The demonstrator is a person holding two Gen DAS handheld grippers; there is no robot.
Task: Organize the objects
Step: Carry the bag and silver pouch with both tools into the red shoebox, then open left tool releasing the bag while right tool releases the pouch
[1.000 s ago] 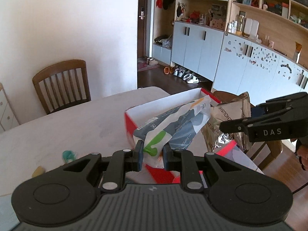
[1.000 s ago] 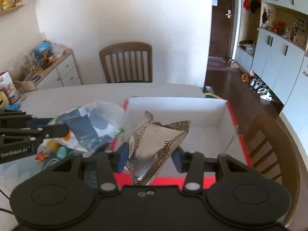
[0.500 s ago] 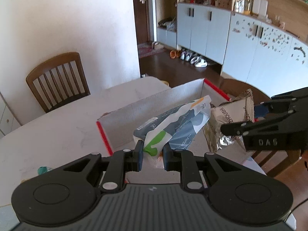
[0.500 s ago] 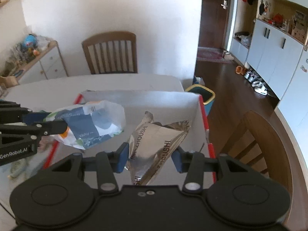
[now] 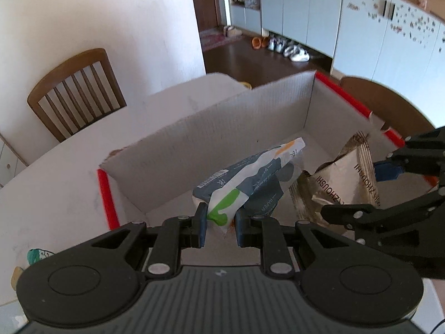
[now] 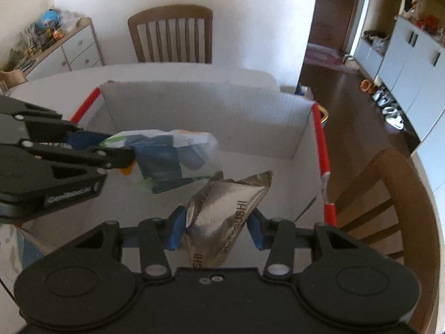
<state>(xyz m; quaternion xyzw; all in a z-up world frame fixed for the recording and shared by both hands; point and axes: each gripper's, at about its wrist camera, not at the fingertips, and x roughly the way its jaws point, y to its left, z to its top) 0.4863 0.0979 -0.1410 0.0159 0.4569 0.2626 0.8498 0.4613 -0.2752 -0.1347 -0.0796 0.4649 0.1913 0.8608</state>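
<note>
Left claw (image 5: 219,224) pinched narrow on the white, blue & green plastic paper-pack bag (image 5: 250,183), held above the inside of the open white cardboard box w/ red rim (image 5: 222,128). Right claw (image 6: 215,229) grips the crinkled silver foil snack pouch (image 6: 230,206), also over the box interior, just beside the bag. Box sits on the pale desk (image 5: 55,183); wooden slat-back chair (image 5: 78,91) behind.
</note>
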